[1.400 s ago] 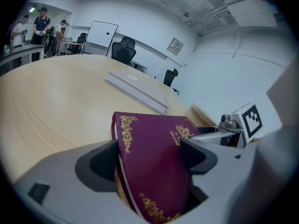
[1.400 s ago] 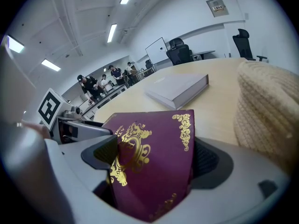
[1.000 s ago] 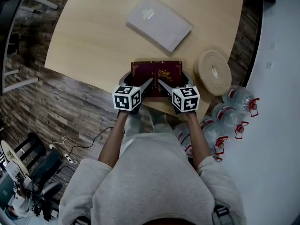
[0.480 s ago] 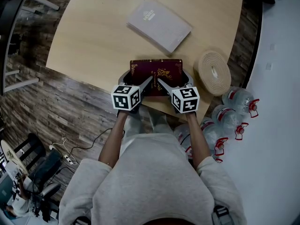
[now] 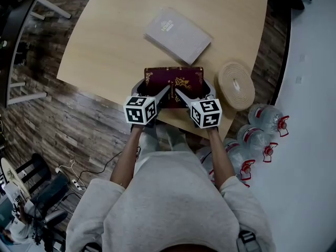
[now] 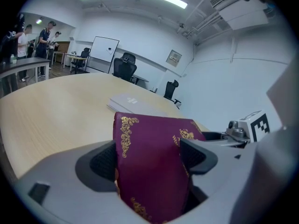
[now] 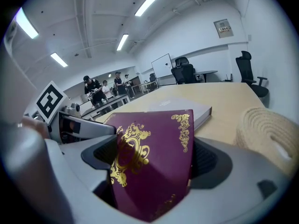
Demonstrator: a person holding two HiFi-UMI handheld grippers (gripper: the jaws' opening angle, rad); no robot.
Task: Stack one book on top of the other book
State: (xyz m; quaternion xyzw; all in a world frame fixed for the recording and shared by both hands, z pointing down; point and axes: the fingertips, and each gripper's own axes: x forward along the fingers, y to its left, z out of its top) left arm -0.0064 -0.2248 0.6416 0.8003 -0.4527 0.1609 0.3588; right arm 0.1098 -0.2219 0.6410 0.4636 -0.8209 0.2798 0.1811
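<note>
A maroon book with gold ornaments [image 5: 175,81] is held at the table's near edge by both grippers. My left gripper [image 5: 154,95] is shut on its left near corner, where the left gripper view has the cover [image 6: 149,164] filling the jaws. My right gripper [image 5: 193,95] is shut on the right near corner, the cover [image 7: 152,164] wedged between its pads. A grey book [image 5: 178,34] lies flat farther back on the table, also visible as a grey book [image 6: 133,105] in the left gripper view and a grey book [image 7: 184,110] in the right one.
A coiled rope disc [image 5: 236,85] lies right of the maroon book on the wooden table [image 5: 110,41]. Several water bottles [image 5: 265,125] stand on the floor at right. Office chairs [image 6: 124,66] and people [image 7: 96,94] are in the room behind.
The maroon book and both grippers sit slightly higher in the head view, and the scene has shifted a little; the grip on the book is the same.
</note>
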